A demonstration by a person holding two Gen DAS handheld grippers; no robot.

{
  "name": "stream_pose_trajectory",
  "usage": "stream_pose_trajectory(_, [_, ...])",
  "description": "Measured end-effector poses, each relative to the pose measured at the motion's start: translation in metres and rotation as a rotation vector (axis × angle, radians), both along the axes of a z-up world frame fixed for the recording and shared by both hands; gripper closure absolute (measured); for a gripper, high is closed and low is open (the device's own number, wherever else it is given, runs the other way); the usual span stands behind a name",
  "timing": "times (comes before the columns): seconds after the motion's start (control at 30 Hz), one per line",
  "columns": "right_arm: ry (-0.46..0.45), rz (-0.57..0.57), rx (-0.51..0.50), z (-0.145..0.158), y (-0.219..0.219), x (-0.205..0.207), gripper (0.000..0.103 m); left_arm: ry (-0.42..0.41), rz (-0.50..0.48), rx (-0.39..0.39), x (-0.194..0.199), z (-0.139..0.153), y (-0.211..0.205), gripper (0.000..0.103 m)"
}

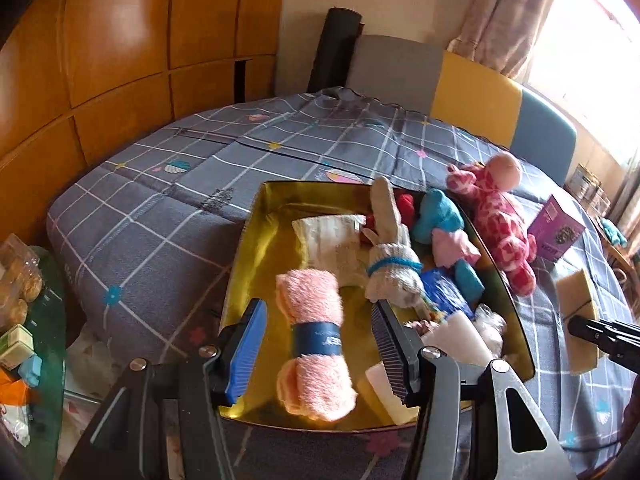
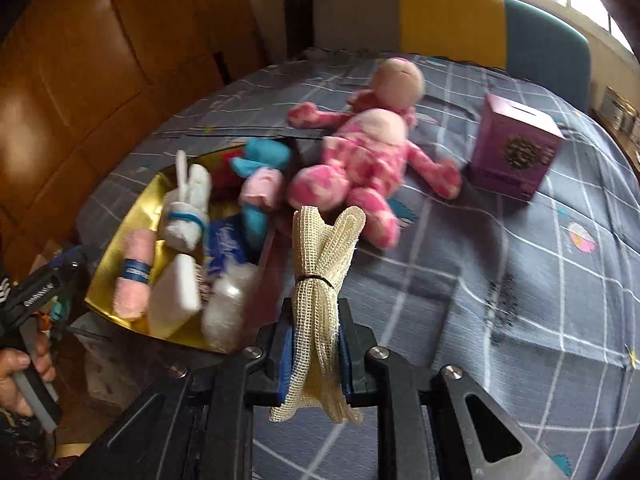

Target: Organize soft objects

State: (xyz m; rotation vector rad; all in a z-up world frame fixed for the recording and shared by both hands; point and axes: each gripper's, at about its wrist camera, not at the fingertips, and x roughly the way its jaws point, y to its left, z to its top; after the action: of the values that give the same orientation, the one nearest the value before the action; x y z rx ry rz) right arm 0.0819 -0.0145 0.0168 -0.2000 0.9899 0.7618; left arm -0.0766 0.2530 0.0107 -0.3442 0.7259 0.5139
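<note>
A gold tray (image 1: 260,248) on the bed holds soft items: a rolled pink towel with a blue band (image 1: 316,340), a white knit bunny (image 1: 394,268), blue and pink plush pieces (image 1: 440,216) and white blocks. My left gripper (image 1: 316,344) is open, its fingers either side of the pink towel just above it. My right gripper (image 2: 316,352) is shut on a rolled cream mesh cloth (image 2: 320,264) tied with a black band, held above the bed right of the tray (image 2: 116,236). A pink spotted plush (image 2: 360,160) lies on the bed beside the tray.
A purple box (image 2: 516,148) stands on the grey checked bedspread (image 2: 520,280) to the right. A wooden wardrobe (image 1: 120,60) is on the left, a padded headboard (image 1: 472,84) behind. A glass side table (image 1: 28,300) with clutter is at the lower left.
</note>
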Motion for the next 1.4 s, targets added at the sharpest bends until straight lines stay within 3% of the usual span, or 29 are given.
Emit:
stream_pose_trajectory(0.2, [0.101,0.159,0.129,0.011,0.081,-0.011,0.086,-0.016,0.064,0.0,-0.009,0.003,0.02,0.048])
stream_pose_trajectory(0.37, [0.175,0.248,0.184,0.0,0.143,-0.017,0.086,-0.018,0.1,-0.008,-0.014,0.003,0.032,0.048])
stream_pose_trajectory(0.6, [0.204,0.279,0.012,-0.059,0.202,-0.03,0.084,0.0,0.113,-0.03,-0.013,-0.005,0.038,0.047])
stream_pose_trajectory(0.7, [0.219,0.25,0.014,-0.074,0.203,-0.026,0.08,0.006,0.103,-0.029,-0.011,-0.006,0.035,0.047])
stream_pose_trajectory(1.03, [0.232,0.237,0.078,-0.062,0.185,-0.022,0.062,-0.009,0.069,-0.009,-0.008,0.001,0.018,0.043])
stream_pose_trajectory(1.27, [0.146,0.205,0.089,-0.043,0.162,-0.031,0.062,-0.027,0.049,0.008,-0.008,0.009,0.008,0.041])
stream_pose_trajectory(1.4, [0.02,0.142,0.068,-0.027,0.141,-0.041,0.062,-0.039,0.03,0.019,-0.007,0.014,-0.001,0.039])
